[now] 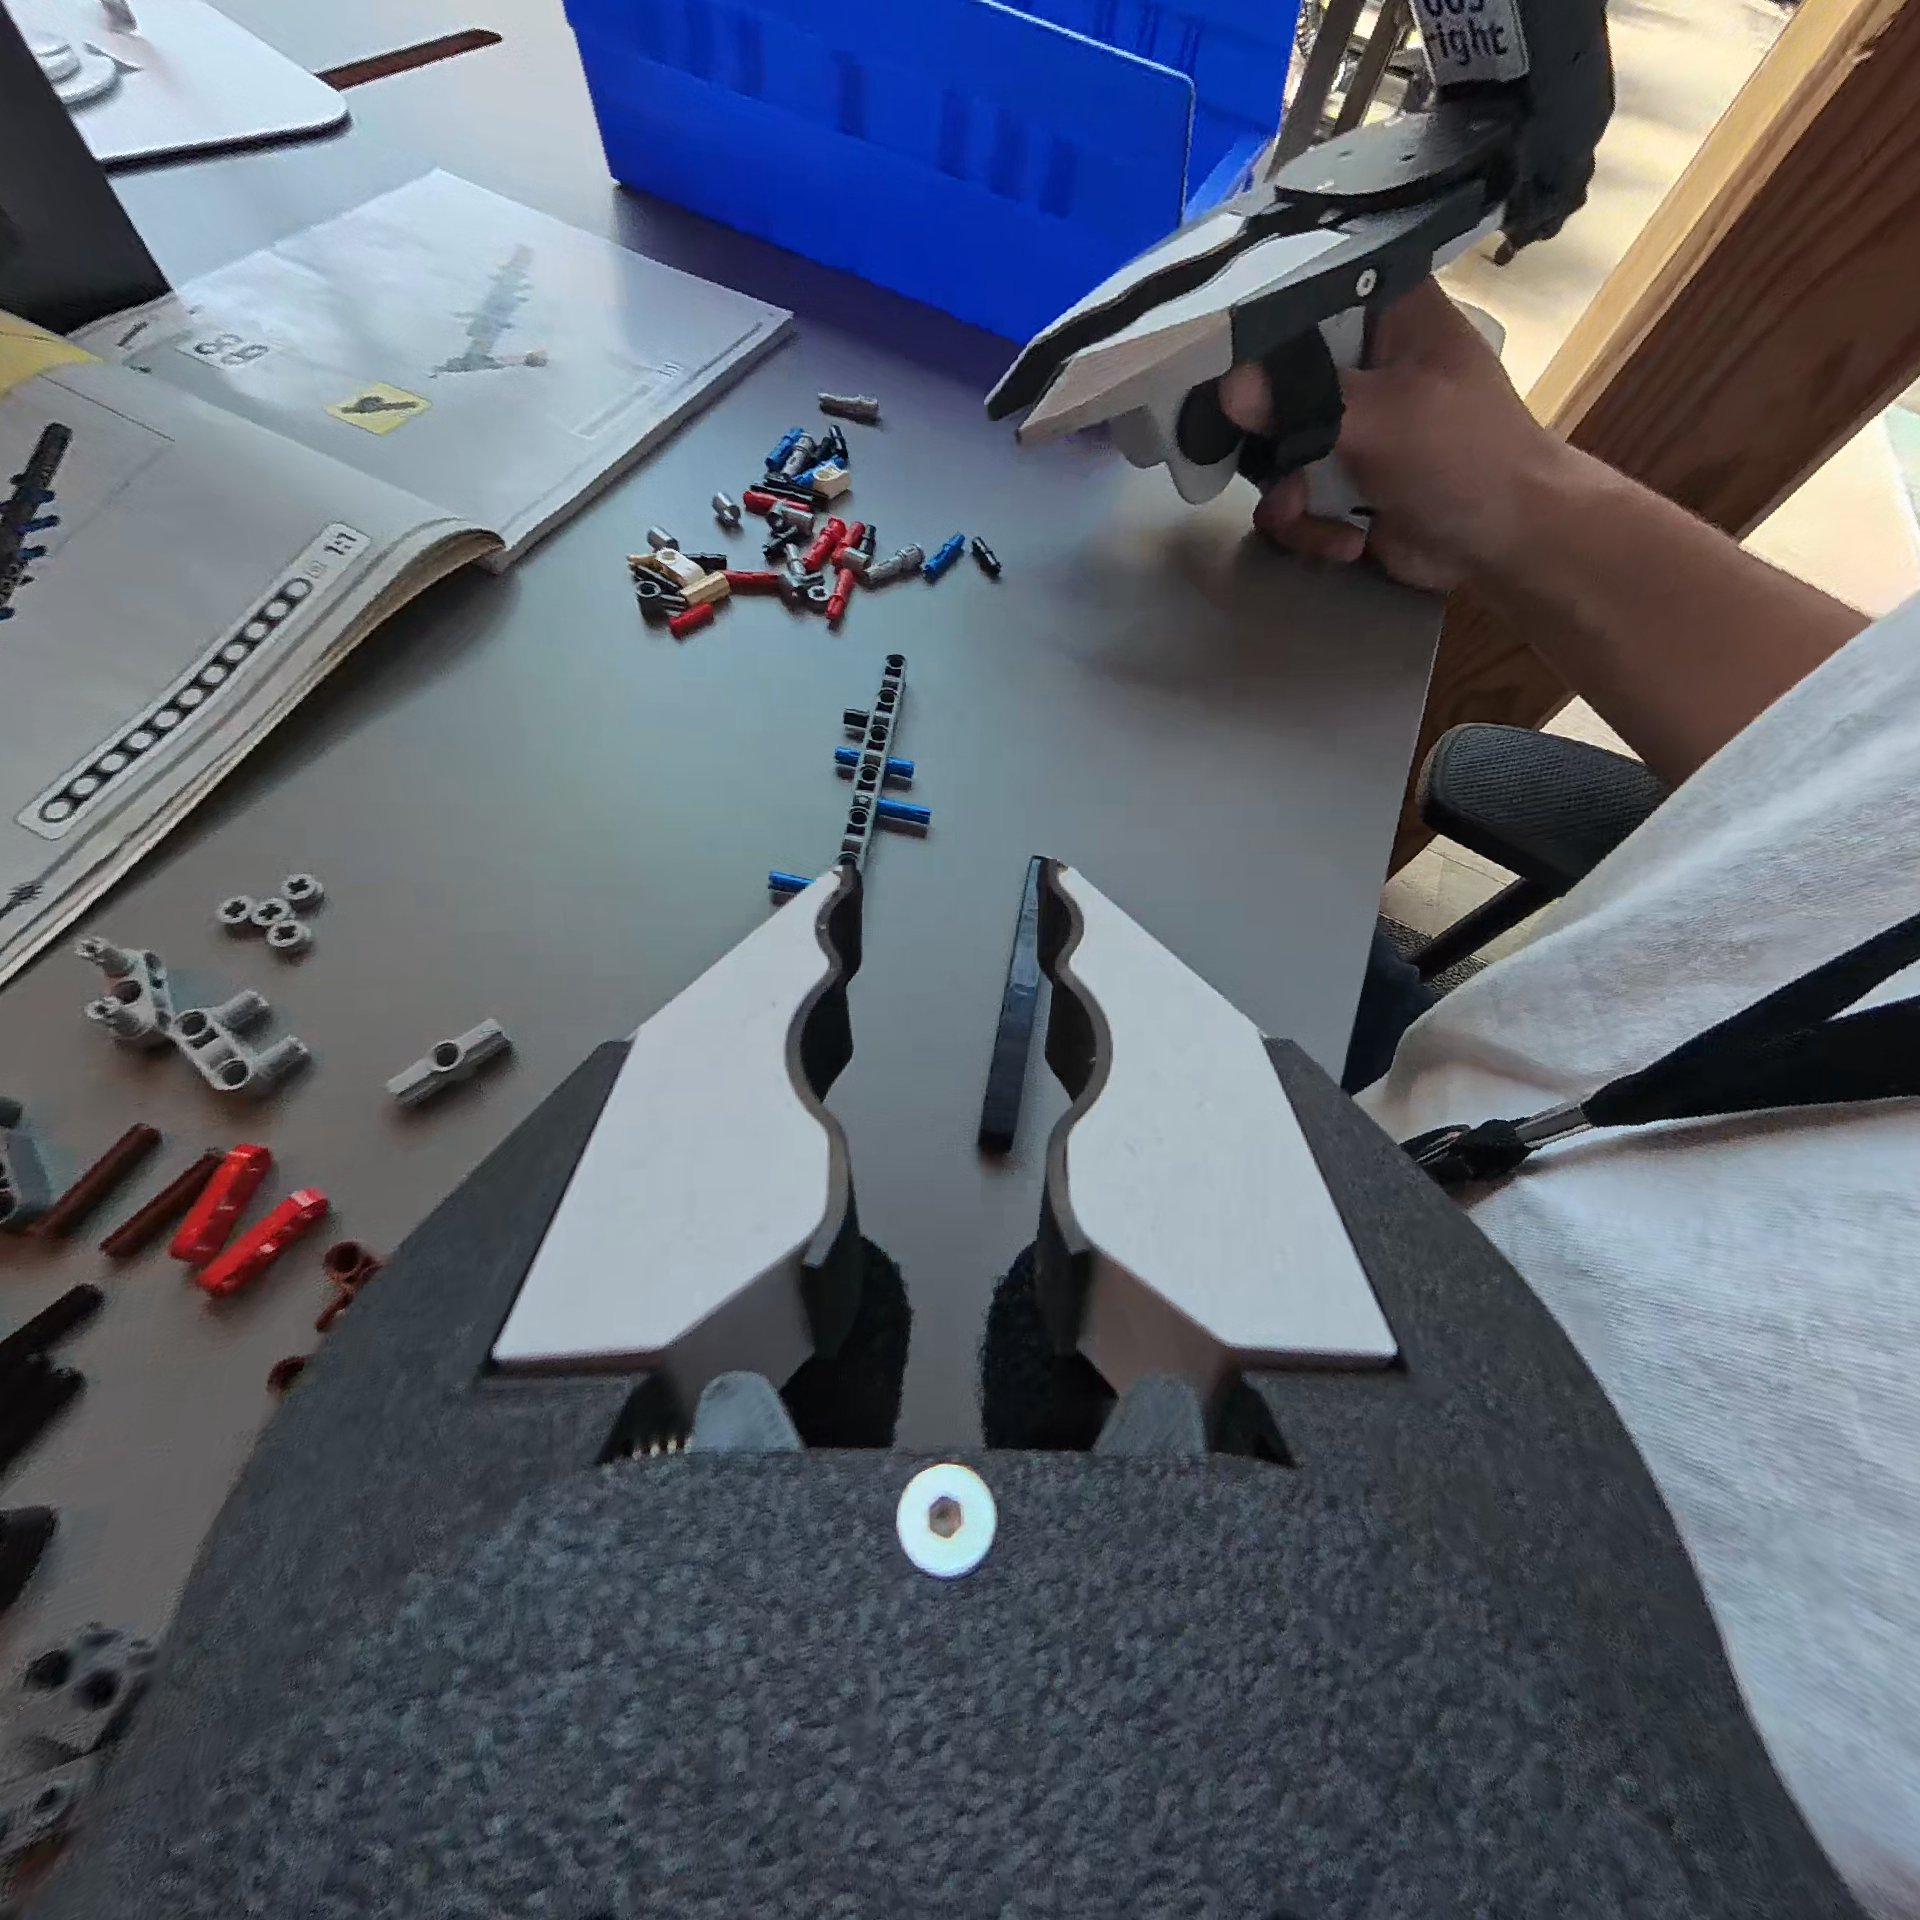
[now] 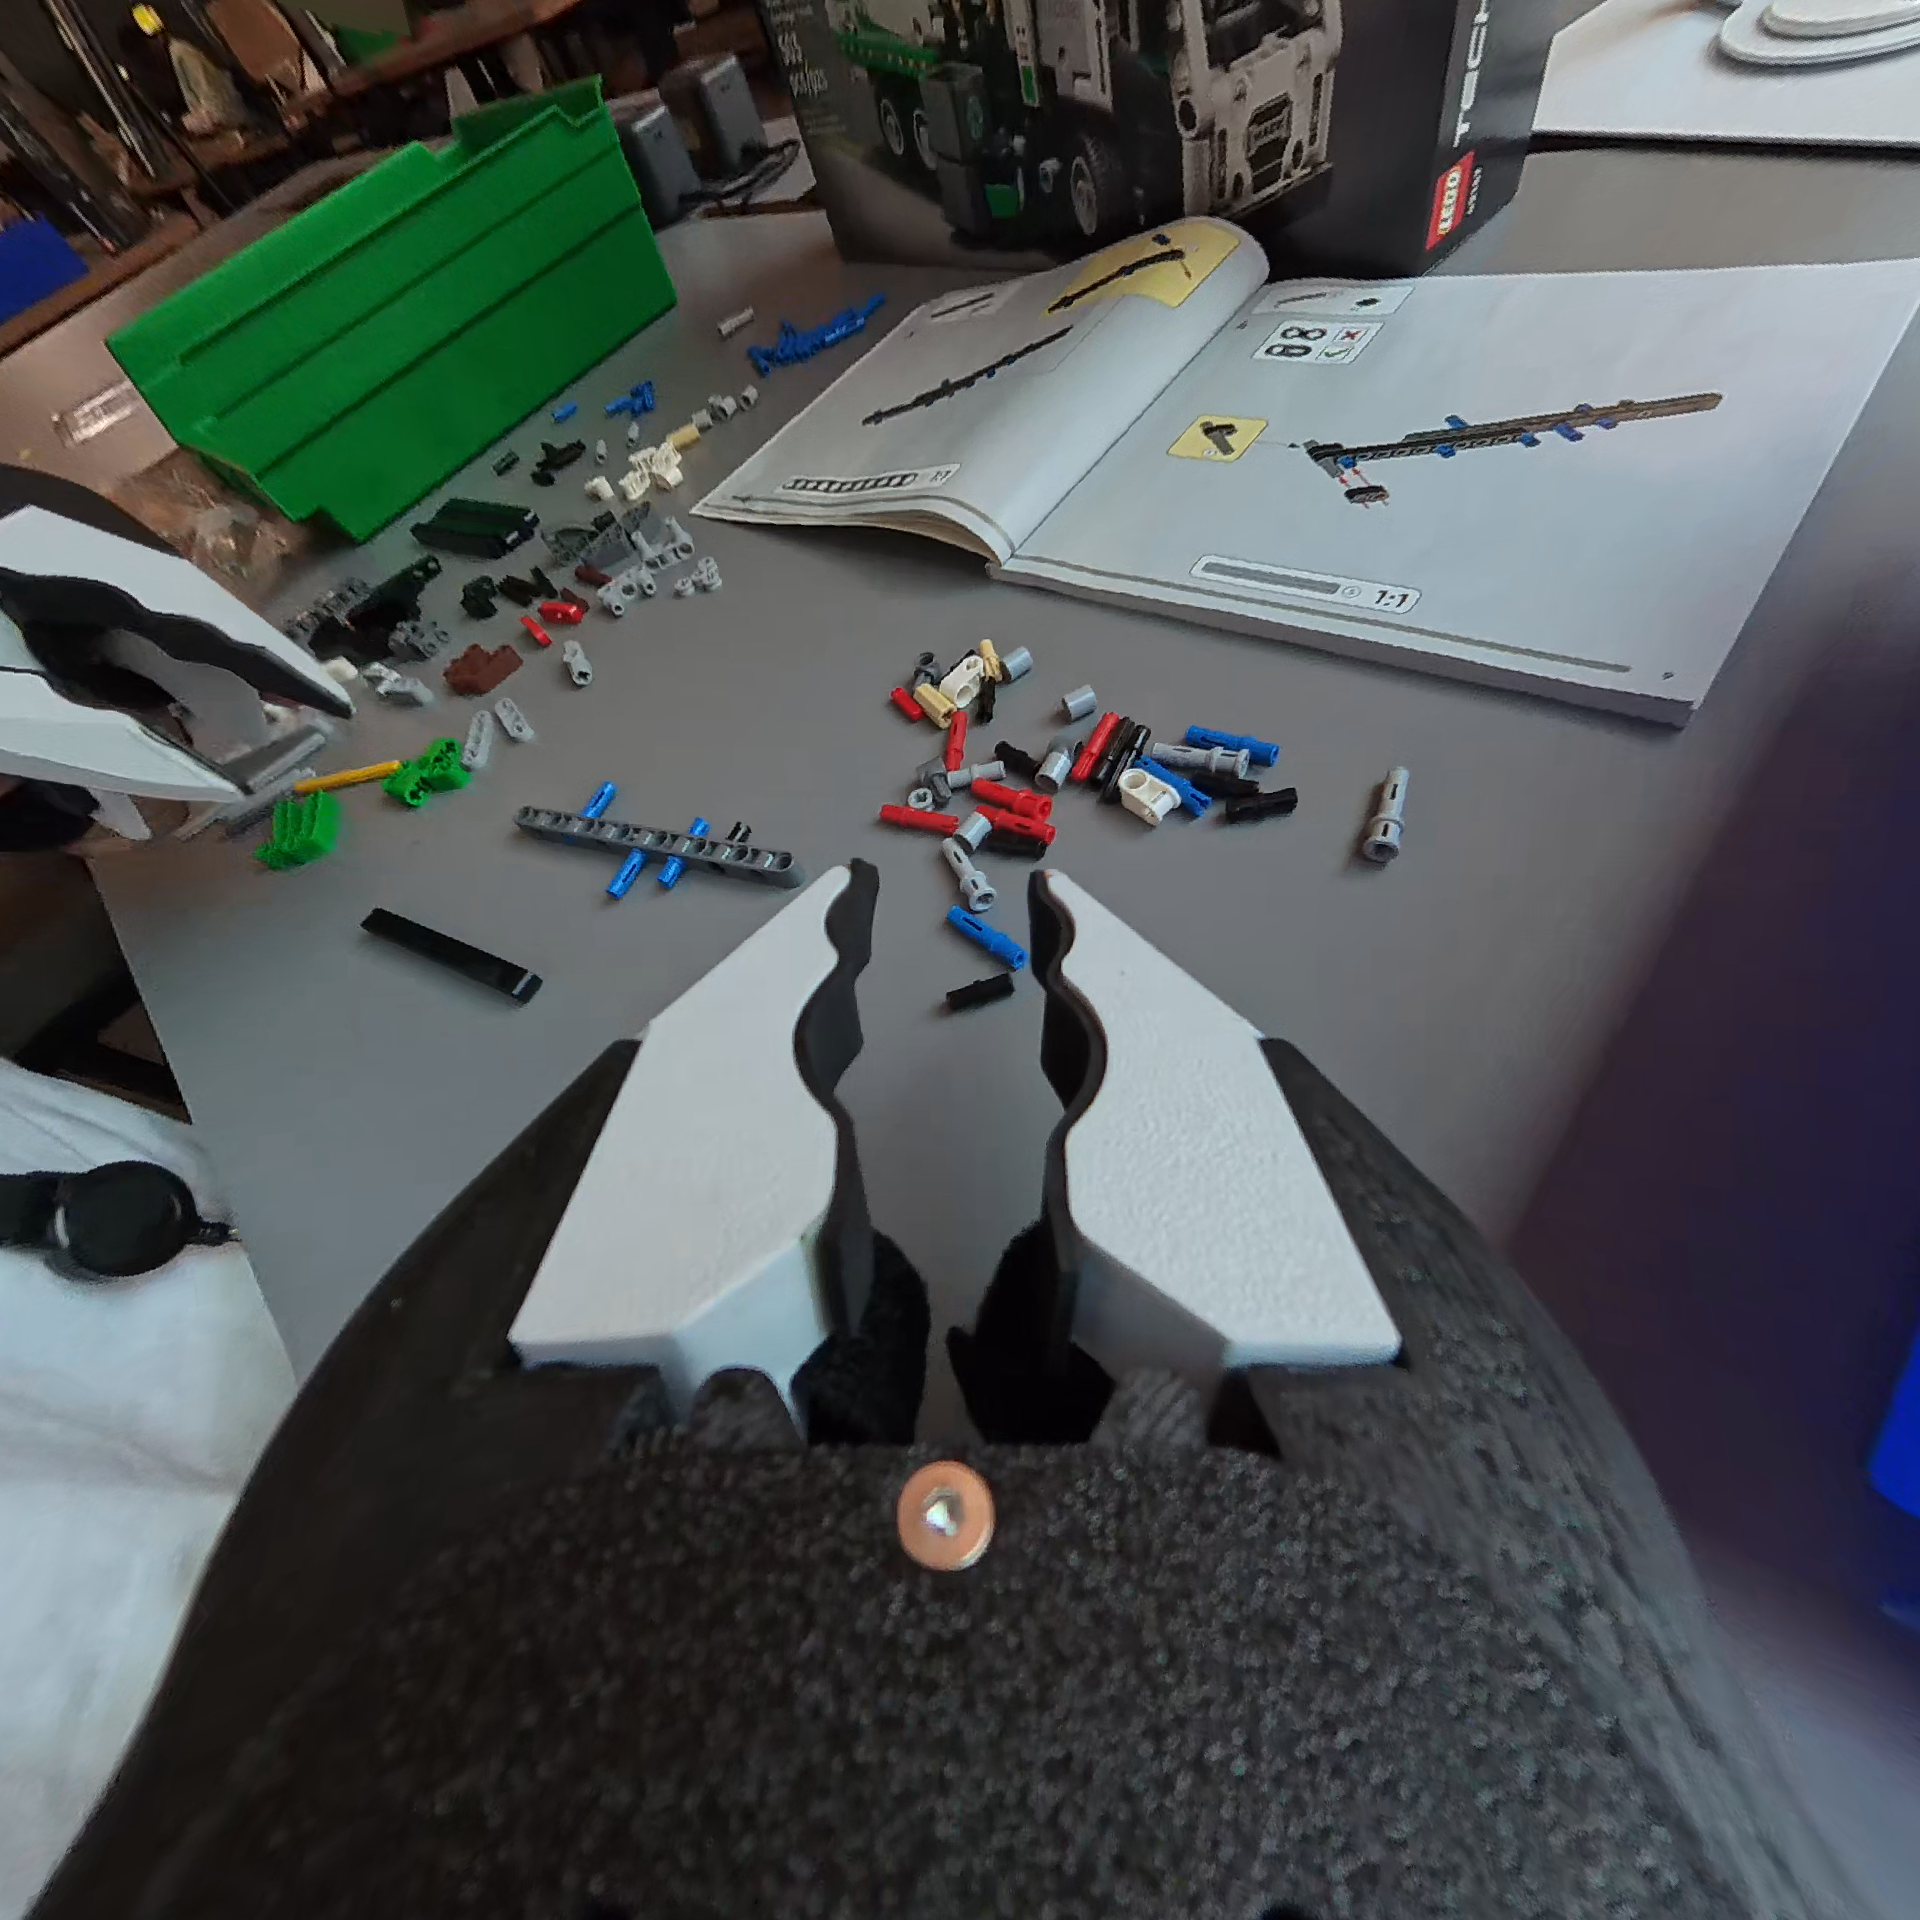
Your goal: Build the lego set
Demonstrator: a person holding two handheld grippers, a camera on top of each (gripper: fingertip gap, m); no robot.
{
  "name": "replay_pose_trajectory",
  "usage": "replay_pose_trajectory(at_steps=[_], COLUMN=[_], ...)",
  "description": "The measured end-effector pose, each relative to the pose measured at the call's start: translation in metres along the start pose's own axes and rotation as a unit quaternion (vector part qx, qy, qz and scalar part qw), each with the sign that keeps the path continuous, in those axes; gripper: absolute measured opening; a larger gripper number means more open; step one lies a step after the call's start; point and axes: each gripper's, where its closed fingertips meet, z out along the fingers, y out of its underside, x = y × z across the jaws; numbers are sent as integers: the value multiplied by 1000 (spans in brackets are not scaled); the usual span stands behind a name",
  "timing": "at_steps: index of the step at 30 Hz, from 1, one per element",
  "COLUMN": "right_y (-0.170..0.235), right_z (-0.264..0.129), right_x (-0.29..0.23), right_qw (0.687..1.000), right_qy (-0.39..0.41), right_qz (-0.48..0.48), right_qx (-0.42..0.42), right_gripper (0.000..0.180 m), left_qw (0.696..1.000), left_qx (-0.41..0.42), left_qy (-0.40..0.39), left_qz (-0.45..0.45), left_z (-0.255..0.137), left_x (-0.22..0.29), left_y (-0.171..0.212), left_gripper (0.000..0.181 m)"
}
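My left gripper (image 1: 945,873) is open and low over the dark table, and it also shows in the right wrist view (image 2: 291,743). A black flat beam (image 1: 1013,1008) lies on the table between its fingers, close to the right finger; it also shows in the right wrist view (image 2: 452,956). Just past the tips lies a long grey beam with blue pins (image 1: 878,758) (image 2: 660,840). My right gripper (image 2: 948,878) is open and empty above a blue pin (image 2: 987,935) and a black pin (image 2: 980,992). It also shows in the left wrist view (image 1: 1013,416), held above the table. A pile of small pins (image 1: 810,520) (image 2: 1081,758) lies beyond.
An open instruction booklet (image 1: 312,416) (image 2: 1351,468) lies past the pile. A blue bin (image 1: 883,135), a green bin (image 2: 405,312) and the set's box (image 2: 1143,104) stand at the back. Grey connectors (image 1: 197,1018), red beams (image 1: 249,1216) and green parts (image 2: 421,774) lie by the left gripper. A lone grey pin (image 2: 1384,816) lies right of the pile. Across from one pair of fingers to the other is roughly 20 cm. Between my right fingertips and the black pin (image 2: 980,992) there is roughly 4 cm. It is also in sight in the left wrist view (image 1: 988,555).
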Motion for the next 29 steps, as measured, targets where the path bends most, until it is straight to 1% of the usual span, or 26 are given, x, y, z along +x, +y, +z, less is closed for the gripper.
replay_pose_trajectory(at_steps=[1, 3, 6, 8, 11, 14, 17, 21, 26, 29], right_y=[-2, -7, -11, -11, -9, -8, -7, -9, 0, 0], right_z=[-2, -5, -7, -3, 4, 6, 7, 5, 12, 12], right_x=[2, 5, 6, 7, 7, 10, 11, 11, 13, 14], right_qw=[1000, 1000, 999, 998, 996, 994, 995, 994, 996, 996], right_qy=[1, 11, 28, 41, 56, 67, 66, 74, 59, 58], right_qz=[7, 10, -10, -32, -67, -83, -81, -86, -66, -63], right_qx=[9, 27, 41, 34, 15, 9, 3, 10, -25, -26], right_gripper=[30, 32, 33, 33, 32, 31, 30, 29, 29, 29], left_qw=[1000, 999, 993, 983, 972, 969, 965, 968, 966, 965], left_qx=[2, 6, -4, -7, 1, -3, -3, -19, -18, -25], left_qy=[-9, -32, -105, -153, -179, -190, -208, -201, -205, -202], left_qz=[-1, -8, -54, -99, -152, -157, -157, -148, -157, -166], left_z=[-3, -11, -22, -30, -36, -32, -28, -21, -13, -9], left_x=[-6, -23, -66, -96, -127, -150, -169, -176, -185, -189], left_y=[-2, -4, -3, -4, -12, -20, -24, -23, -21, -15], left_gripper=[33, 33, 32, 31, 32, 32, 32, 32, 31, 31])
